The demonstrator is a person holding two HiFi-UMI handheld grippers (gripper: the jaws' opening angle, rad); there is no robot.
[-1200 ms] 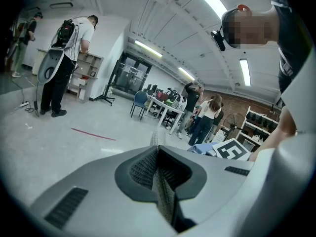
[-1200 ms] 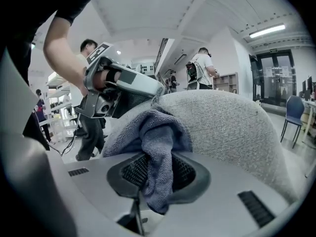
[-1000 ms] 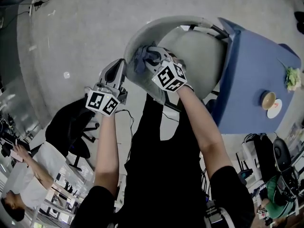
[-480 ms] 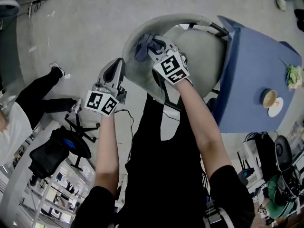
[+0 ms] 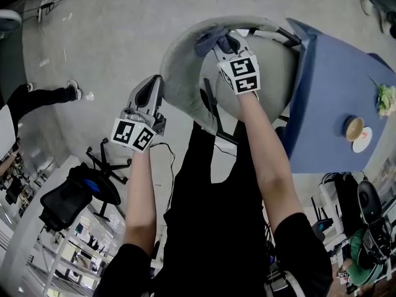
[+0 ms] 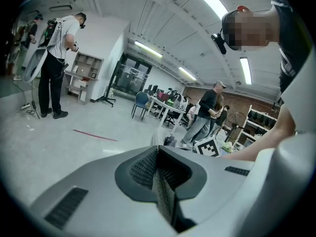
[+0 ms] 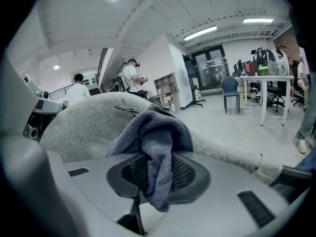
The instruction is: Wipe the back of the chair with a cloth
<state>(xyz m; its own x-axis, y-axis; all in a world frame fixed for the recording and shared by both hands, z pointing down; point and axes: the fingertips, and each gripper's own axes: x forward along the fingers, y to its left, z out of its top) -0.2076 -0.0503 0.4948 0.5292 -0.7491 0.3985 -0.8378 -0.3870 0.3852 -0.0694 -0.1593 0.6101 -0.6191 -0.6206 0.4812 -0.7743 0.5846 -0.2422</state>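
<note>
Our right tool (image 5: 228, 41) pinches the blue-grey cloth (image 7: 157, 147) tight between its jaws. The cloth sits on the top edge of the grey chair back (image 5: 182, 73), and it touches the fuzzy fabric there. Our left tool (image 5: 150, 91) has its jaws pressed together with nothing in them. It hangs just beside the chair back, on the left side. We see a blue bench (image 5: 334, 98) standing next to the chair back.
</note>
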